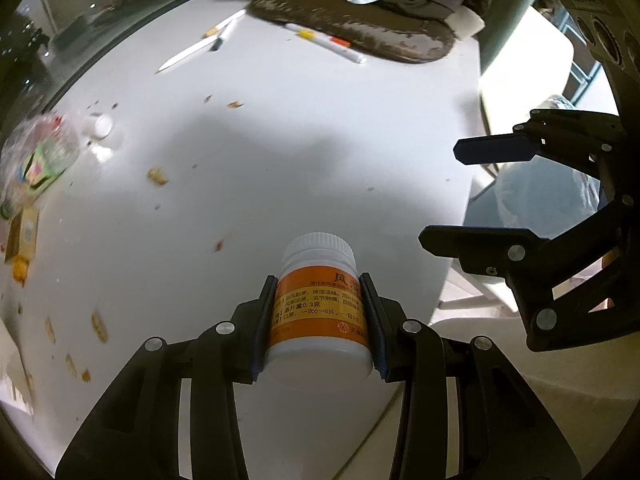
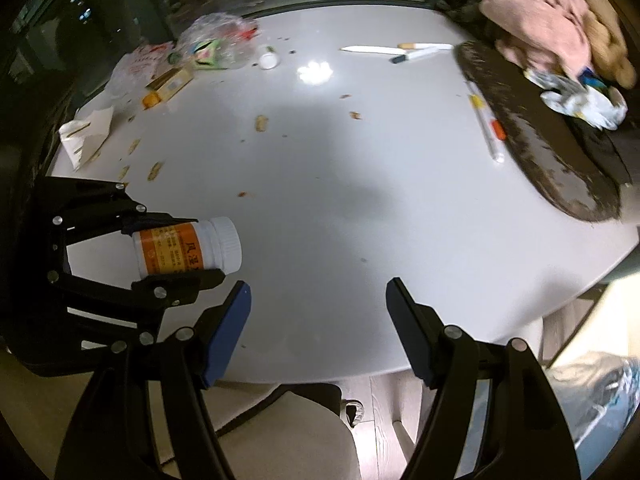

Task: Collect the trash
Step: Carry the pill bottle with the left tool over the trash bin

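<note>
My left gripper [image 1: 320, 300] is shut on a white pill bottle [image 1: 320, 312] with an orange label and a white cap, held above the near edge of the white round table [image 1: 280, 160]. The bottle [image 2: 188, 248] and left gripper [image 2: 192, 250] also show in the right wrist view. My right gripper [image 2: 318, 304] is open and empty over the table's near edge; it shows at the right of the left wrist view [image 1: 440, 196]. Peanut shells [image 2: 262, 123] and small scraps lie scattered on the table. A crumpled plastic bag [image 2: 216, 40] and wrappers lie at the far left.
Pens and markers [image 2: 416, 52] lie at the far side. A dark fuzzy cloth [image 2: 540, 132] with pink fabric [image 2: 540, 24] and a crumpled tissue [image 2: 580, 104] covers the right side. A white cap [image 2: 267, 60], a yellow box [image 2: 170, 82] and torn paper [image 2: 86, 132] sit left. A chair [image 2: 288, 432] stands below.
</note>
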Demonstrator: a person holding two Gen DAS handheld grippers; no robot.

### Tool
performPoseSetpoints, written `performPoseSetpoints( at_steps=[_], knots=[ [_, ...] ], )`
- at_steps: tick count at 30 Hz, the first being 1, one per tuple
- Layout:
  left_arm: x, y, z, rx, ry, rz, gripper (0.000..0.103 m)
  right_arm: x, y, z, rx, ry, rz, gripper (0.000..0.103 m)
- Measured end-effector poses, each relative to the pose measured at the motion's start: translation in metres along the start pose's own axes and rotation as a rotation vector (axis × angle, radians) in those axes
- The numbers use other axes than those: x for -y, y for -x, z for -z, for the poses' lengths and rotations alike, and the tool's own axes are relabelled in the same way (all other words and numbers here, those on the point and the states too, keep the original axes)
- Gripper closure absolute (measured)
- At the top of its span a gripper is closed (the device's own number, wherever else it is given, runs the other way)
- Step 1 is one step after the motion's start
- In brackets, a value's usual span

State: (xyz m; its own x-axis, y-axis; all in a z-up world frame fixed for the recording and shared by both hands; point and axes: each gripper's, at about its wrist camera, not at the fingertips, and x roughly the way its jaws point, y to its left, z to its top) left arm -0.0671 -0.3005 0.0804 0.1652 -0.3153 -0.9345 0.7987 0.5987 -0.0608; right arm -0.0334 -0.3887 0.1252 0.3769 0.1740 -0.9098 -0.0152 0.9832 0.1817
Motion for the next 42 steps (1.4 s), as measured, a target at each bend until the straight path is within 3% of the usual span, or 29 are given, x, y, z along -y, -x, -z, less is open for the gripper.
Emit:
performPoseSetpoints(
  at_steps=[28,42],
  knots=[
    [0.102,0.025,-0.048,0.015,-0.247,0.107,0.065,0.062,0.076,0.058,0.071,-0.229,0.11,0.036],
    [0.172,0.037,-0.078,0.035,-0.394,0.167,0.065,0.108,0.123,0.103,0.142,-0.39,0.176,0.036]
  ],
)
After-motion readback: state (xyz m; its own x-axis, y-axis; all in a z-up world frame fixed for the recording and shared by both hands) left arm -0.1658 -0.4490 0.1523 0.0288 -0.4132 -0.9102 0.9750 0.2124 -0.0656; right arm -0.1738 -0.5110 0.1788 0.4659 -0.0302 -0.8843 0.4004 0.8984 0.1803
